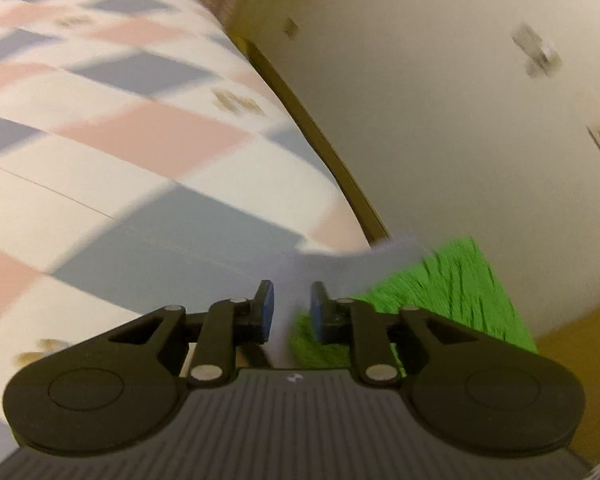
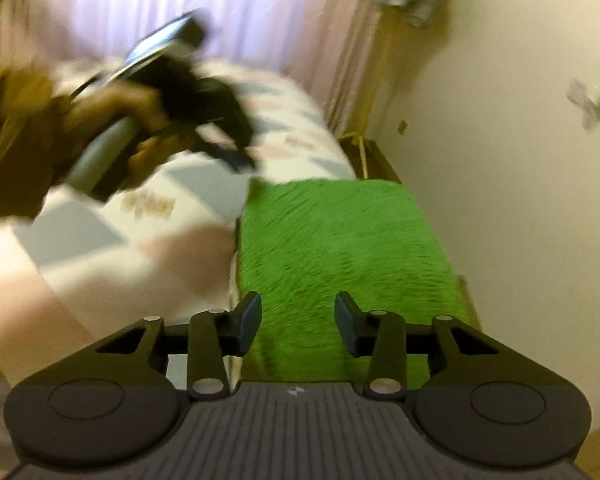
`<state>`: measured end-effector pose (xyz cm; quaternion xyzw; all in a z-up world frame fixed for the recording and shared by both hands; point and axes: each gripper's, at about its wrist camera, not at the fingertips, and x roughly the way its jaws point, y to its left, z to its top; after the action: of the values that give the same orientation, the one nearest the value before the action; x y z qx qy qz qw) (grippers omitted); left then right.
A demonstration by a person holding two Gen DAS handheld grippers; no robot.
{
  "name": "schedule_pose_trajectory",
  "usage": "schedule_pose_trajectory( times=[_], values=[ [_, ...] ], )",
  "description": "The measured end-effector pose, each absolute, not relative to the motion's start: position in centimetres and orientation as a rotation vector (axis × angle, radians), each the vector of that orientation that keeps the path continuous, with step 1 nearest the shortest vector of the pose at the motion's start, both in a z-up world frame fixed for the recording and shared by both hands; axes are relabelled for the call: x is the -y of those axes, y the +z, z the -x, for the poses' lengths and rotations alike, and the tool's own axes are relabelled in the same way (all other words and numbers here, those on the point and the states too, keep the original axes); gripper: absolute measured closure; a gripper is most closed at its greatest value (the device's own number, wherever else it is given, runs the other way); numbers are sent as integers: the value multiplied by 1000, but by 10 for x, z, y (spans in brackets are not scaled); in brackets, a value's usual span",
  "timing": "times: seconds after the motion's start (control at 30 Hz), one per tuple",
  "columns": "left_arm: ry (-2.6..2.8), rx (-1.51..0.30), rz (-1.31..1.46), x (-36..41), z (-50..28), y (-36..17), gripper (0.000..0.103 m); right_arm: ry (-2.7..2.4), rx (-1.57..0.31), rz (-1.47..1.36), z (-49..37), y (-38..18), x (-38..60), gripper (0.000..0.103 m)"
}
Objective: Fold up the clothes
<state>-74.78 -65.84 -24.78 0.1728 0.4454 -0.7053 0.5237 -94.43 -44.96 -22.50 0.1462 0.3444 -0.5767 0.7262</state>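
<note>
A bright green fuzzy cloth (image 2: 340, 248), folded into a rectangle, lies flat on the bed along the edge that runs beside the cream wall (image 2: 500, 160), its far end near the bed's far corner by the pale pink curtain (image 2: 228, 12). The bed carries a checked bedspread (image 1: 112, 152) of pink, grey-blue and white squares. The right gripper (image 2: 298, 322), black with blue pads, hovers over the near end of the green cloth with its fingers spread apart and nothing between them. In the left wrist view the left gripper (image 1: 292, 314) also has its blue-padded fingers parted with a gap between them and no fabric pinched; it sits over the bedspread just beside the cloth's left edge, whose green pile shows to the right of its right finger. The right wrist view shows that same left gripper, heavily blurred, held by a hand (image 2: 120, 120) with a brown sleeve (image 2: 12, 136) above the bedspread, beyond the cloth's far left corner. A yellowish wooden frame (image 1: 324, 148) runs between bed and wall.
</note>
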Motion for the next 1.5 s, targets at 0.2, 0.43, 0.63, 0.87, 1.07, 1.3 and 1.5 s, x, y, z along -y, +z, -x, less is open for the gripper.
schedule_pose_trajectory(
  times=[0.2, 0.43, 0.63, 0.87, 1.07, 1.3, 1.5],
  values=[
    [-1915, -898, -413, 614, 784, -208, 87, -1344, -747, -427, 994, -235, 454, 62],
    [-1881, -934, -495, 639, 817, -292, 93, -1329, -792, -435, 1012, -280, 462, 61],
    [-1883, -797, -491, 603, 813, -233, 94, -1337, -712, -384, 1030, -245, 449, 62],
    [-1885, -821, -601, 513, 855, -217, 92, -1297, -733, -449, 1068, -258, 462, 61],
    [-1644, -838, -804, 516, 905, -240, 90, -1207, -746, -599, 1087, -254, 487, 56],
    [-1506, -717, -773, 487, 911, -158, 42, -1233, -562, -763, 1114, -183, 455, 30],
    [-1415, -702, -792, 452, 909, -118, 11, -1228, -533, -896, 1109, -145, 428, 6]
  ],
)
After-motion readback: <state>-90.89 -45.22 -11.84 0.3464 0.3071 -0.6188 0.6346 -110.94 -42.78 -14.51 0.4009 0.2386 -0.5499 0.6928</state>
